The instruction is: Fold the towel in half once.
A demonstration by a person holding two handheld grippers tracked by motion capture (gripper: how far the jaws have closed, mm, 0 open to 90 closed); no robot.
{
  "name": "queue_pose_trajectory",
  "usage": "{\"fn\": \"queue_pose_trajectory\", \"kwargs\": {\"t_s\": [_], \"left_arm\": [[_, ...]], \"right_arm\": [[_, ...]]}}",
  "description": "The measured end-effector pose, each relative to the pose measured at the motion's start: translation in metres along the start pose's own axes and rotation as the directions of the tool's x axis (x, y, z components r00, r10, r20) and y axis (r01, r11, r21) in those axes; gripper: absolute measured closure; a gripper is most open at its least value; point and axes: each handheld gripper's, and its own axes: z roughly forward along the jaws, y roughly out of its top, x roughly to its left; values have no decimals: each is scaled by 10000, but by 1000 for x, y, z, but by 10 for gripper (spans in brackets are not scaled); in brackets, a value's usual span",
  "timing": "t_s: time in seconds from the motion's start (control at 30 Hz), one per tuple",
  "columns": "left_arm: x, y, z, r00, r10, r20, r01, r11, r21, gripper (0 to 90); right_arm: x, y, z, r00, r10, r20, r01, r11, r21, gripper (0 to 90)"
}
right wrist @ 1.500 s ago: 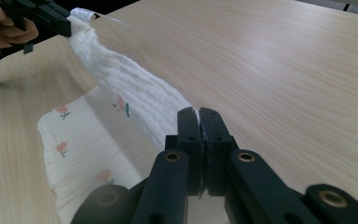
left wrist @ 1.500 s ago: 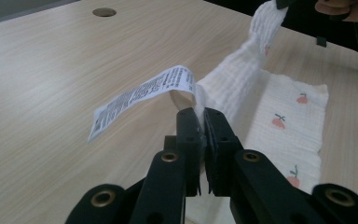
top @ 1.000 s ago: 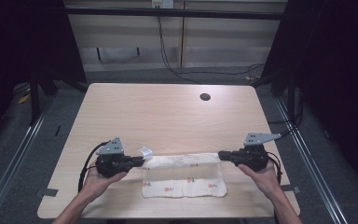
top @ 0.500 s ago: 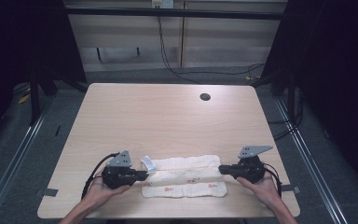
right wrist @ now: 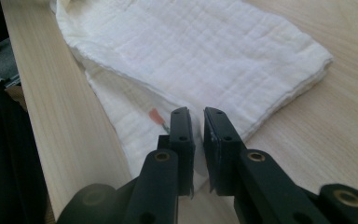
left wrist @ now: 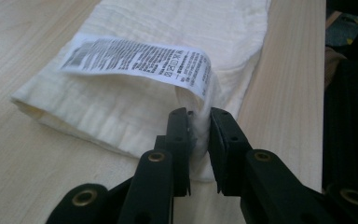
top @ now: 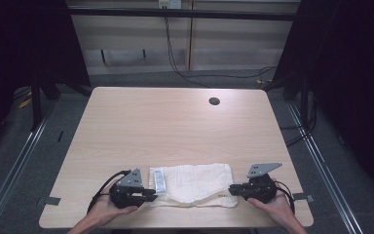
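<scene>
A white muslin cloth [top: 195, 183] lies folded in a flat band near the table's front edge. Its printed care label [top: 159, 179] sits at the left end. My left gripper [top: 153, 195] rests at that end. In the left gripper view a ridge of cloth [left wrist: 135, 112] still stands between its tips [left wrist: 198, 116], below the label [left wrist: 135, 58], and the jaws have just been opening. My right gripper [top: 231, 189] lies at the cloth's right end. Its jaws [right wrist: 196, 116] have also just been opening and stand slightly apart over the cloth's corner [right wrist: 205, 51], near a small red mark [right wrist: 154, 115].
The wooden table [top: 175, 126] has a round cable hole [top: 214, 101] at the back right. The table's near edge runs just behind both hands. Dark frame posts and floor cables surround the table.
Both grippers came down and toward the near edge, bringing the held cloth edge over onto the rest. The cloth now lies flat and folded, and both pairs of jaws have parted a little.
</scene>
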Motion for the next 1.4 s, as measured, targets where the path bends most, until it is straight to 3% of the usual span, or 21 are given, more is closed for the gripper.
{"fn": "queue_pose_trajectory", "kwargs": {"t_s": [0.17, 0.27, 0.47, 0.5, 0.73, 0.87, 0.97, 1.07, 1.23, 1.33, 1.4], "left_arm": [[-1, -2, -4, 9997, -242, 89, 243, 9996, -123, 724], [0, -5, -7, 9995, -270, 179, 270, 9996, -23, 676], [1, -3, -16, 9991, -341, 234, 349, 9987, -360, 632], [2, -4, -17, 9995, -214, 230, 224, 9987, -450, 634], [11, -3, -27, 9984, -420, 387, 459, 9934, -1053, 617], [18, -6, -29, 9967, -810, 72, 812, 9884, -1282, 623], [20, -3, -21, 9972, -676, -319, 642, 9931, -979, 652], [23, 4, -3, 9982, -457, -393, 441, 9982, -406, 652], [21, 9, 15, 9991, -95, -414, 114, 9989, 447, 625], [21, 10, 19, 9989, -65, -474, 81, 9995, 320, 664], [22, 12, 21, 9985, -83, -546, 101, 9994, 324, 722]], "right_arm": [[3, -3, -3, 10000, -35, 62, 35, 10000, 51, 763], [5, -5, -6, 9999, -77, 67, 76, 9999, 86, 678], [5, 1, -14, 9997, 6, 234, 5, 9988, -485, 644], [5, 2, -14, 9996, -20, 296, 35, 9987, -514, 634], [1, 6, -1, 9978, -79, 665, 88, 9999, -141, 576], [-3, 8, 7, 9975, -52, 699, 50, 10000, 22, 548], [-2, 11, 10, 9977, -176, 651, 175, 9998, 11, 501], [-2, 17, 12, 9966, -320, 754, 325, 9995, -60, 478], [0, 15, 22, 9922, -656, 1063, 607, 9970, 484, 480], [3, 13, 23, 9832, -956, 1554, 868, 9943, 620, 587], [4, 12, 22, 9755, -1228, 1824, 1115, 9912, 712, 614]]}}
